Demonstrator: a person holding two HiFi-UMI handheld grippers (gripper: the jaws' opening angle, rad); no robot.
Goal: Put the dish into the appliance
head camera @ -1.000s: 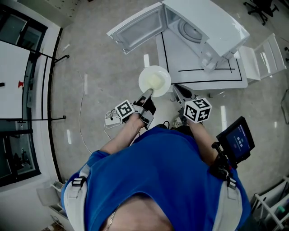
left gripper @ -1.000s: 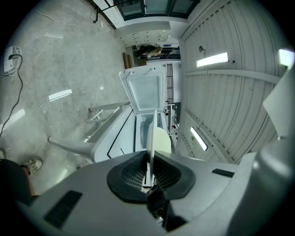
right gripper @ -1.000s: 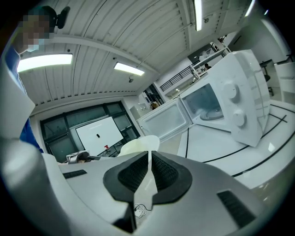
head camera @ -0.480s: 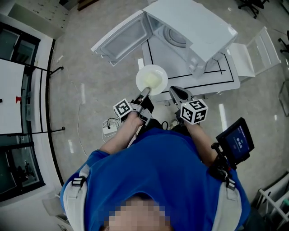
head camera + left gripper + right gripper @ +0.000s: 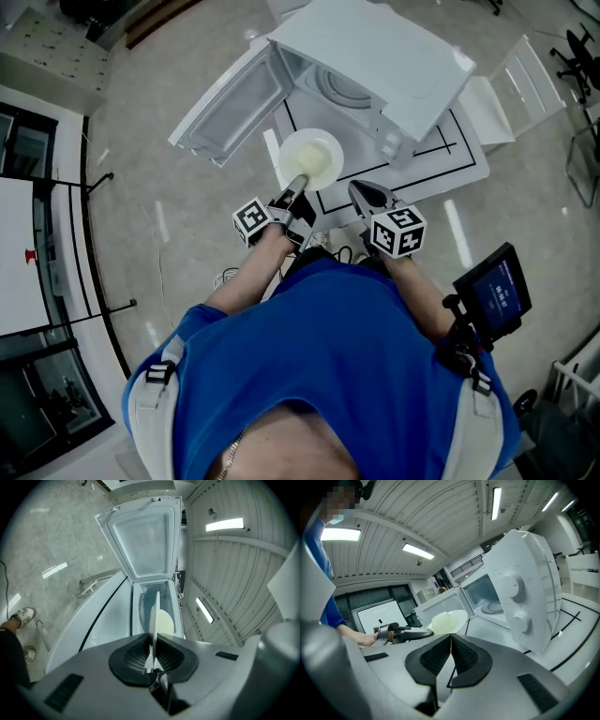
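The left gripper [image 5: 298, 183] was clamped on the near rim of a pale round dish [image 5: 312, 159], its jaws nearly together with only the thin edge between them. In the left gripper view the dish [image 5: 153, 620] appeared edge-on, a narrow white blade rising from between the dark ribbed pads [image 5: 136, 656]. The dish stuck straight out ahead of that gripper and, from the head view, lay roughly level with its face up. Its centre looked yellower than its rim; whether that was food or just the hollow of the dish was hard to tell.

Directly beyond the dish stood a white microwave [image 5: 394, 56], its mouth facing the person. The door [image 5: 230, 108] was swung wide to the person's left, and the round turntable [image 5: 345, 89] showed inside. The line from gripper through dish pointed into that opening, so the coming move would likely be a straight push forward. The dish's far edge sat near the mouth but was not yet inside.

The right gripper [image 5: 361, 192] hung just beside the left, to the dish's right, jaws together on nothing. The left one was clearly nearer the cavity. The microwave rested on a white table [image 5: 412, 164] marked with black lines.
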